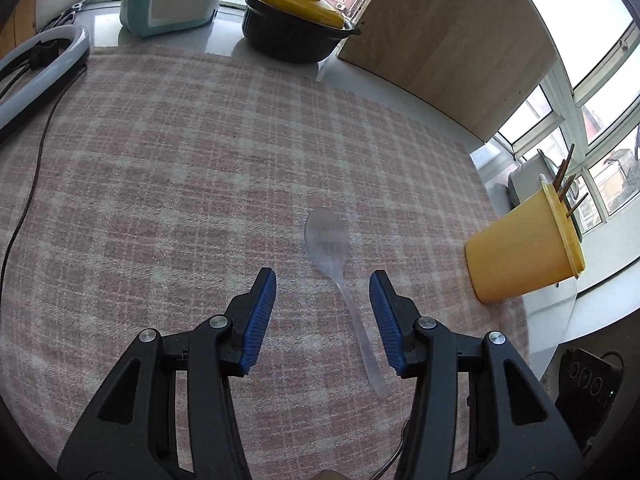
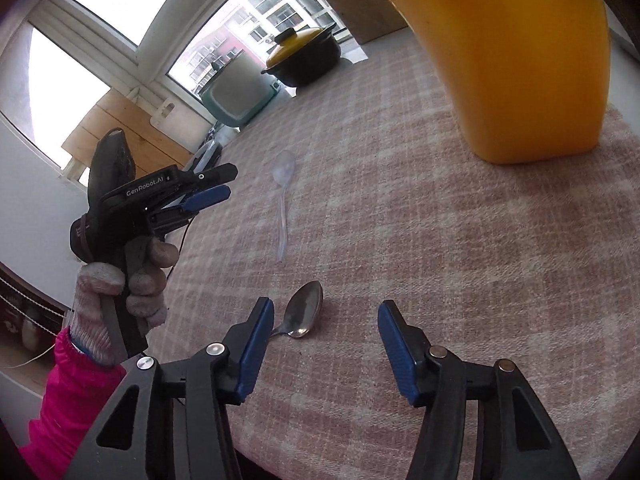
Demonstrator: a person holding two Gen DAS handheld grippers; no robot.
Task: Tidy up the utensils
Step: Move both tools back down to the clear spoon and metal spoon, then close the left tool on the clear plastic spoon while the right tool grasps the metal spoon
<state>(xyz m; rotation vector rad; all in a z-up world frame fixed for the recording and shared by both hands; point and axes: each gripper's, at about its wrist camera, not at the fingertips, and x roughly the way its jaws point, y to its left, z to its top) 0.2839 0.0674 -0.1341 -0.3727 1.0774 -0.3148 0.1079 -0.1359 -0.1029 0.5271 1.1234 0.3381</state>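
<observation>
Your checked cloth [image 1: 168, 152] fills both frames, with the yellow holder [image 2: 520, 64] upper right and the lidded pot [image 1: 296, 20] at the top. The clear spoon [image 1: 340, 276] lies between your left gripper's [image 1: 322, 300] parted, empty jaws; the metal spoon [image 2: 305, 312] lies low centre in the right view, its bowl between your right gripper's [image 2: 326, 336] open jaws. "GenRobot.AI" reads at left.

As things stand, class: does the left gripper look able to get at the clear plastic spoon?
Probably yes. The left gripper is open, the clear plastic spoon's handle lies between its fingers on the checked cloth, and nothing covers it. The yellow cup stands well aside.
</observation>
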